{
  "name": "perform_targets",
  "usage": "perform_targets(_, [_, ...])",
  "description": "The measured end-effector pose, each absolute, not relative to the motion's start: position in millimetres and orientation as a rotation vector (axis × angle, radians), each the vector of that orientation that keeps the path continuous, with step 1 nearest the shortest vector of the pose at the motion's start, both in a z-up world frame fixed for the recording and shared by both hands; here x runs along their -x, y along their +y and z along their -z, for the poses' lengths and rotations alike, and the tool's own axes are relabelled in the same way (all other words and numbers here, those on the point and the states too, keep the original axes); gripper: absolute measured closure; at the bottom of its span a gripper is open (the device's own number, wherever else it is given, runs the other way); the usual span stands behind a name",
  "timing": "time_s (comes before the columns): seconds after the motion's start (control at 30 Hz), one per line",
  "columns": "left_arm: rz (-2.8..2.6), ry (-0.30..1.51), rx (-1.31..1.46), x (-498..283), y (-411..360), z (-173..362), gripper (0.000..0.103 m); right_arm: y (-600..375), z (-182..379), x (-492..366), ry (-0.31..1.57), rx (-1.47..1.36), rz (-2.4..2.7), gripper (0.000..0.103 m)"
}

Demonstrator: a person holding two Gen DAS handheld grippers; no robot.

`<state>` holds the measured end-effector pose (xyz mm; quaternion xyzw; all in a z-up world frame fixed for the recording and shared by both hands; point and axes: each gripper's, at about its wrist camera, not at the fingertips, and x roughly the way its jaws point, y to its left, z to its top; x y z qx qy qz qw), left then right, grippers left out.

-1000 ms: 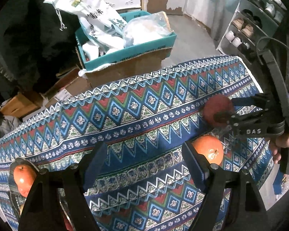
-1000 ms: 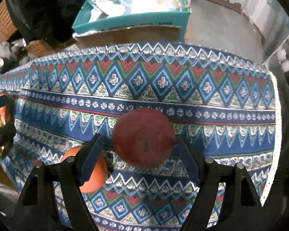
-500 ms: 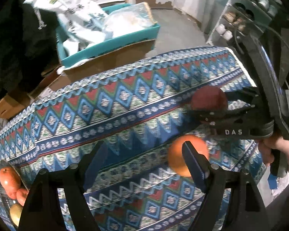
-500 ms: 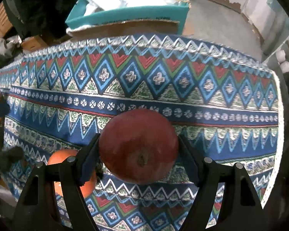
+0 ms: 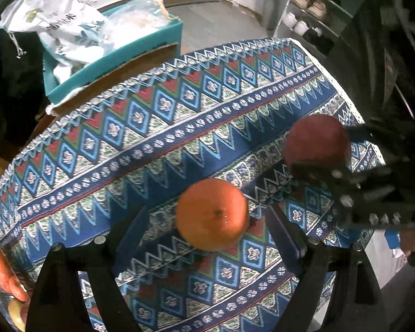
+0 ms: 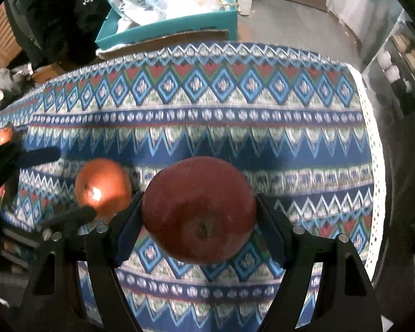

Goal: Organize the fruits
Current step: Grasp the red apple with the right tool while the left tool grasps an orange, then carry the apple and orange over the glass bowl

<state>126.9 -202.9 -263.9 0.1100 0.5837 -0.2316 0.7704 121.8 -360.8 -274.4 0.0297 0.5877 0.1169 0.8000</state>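
Past the counter's [image 6: 290,105] far edge, a teal box [image 5: 119,55] holds white and clear plastic bags [image 5: 66,25]. A dish at the left edge carries several fruits [image 5: 2,276]. Your left tool [image 5: 207,238] points steeply down, jaws just widened, straddling the orange [image 5: 212,214] without touching. Your right tool [image 6: 199,221] clamps the red apple [image 6: 199,210] above the cloth.

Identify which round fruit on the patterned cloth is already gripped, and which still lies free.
The dark red apple is gripped between the right gripper's jaws. The orange lies free on the tablecloth, between the left gripper's open jaws, untouched.
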Motion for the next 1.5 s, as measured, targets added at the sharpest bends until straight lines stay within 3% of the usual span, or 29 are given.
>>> perform_targets(0.5, [0.473,1.319,-0.26,-124,-220,304,0.017,-383,290,-103,1.28,-0.128,-0.235,0.026])
perform_targets(0.6, [0.446,1.299,-0.292,-124,-224,307,0.032,-383,291,-103,1.278,-0.13,-0.234,0.026])
perform_targets(0.87, [0.45,1.287,-0.234,-121,-202,304,0.033,-376,286,-106,1.251,-0.119,-0.24,0.026])
perform_targets(1.5, [0.465,1.136,-0.17,-98,-174,219,0.033,-350,215,-90,1.088,-0.086,-0.314,0.026])
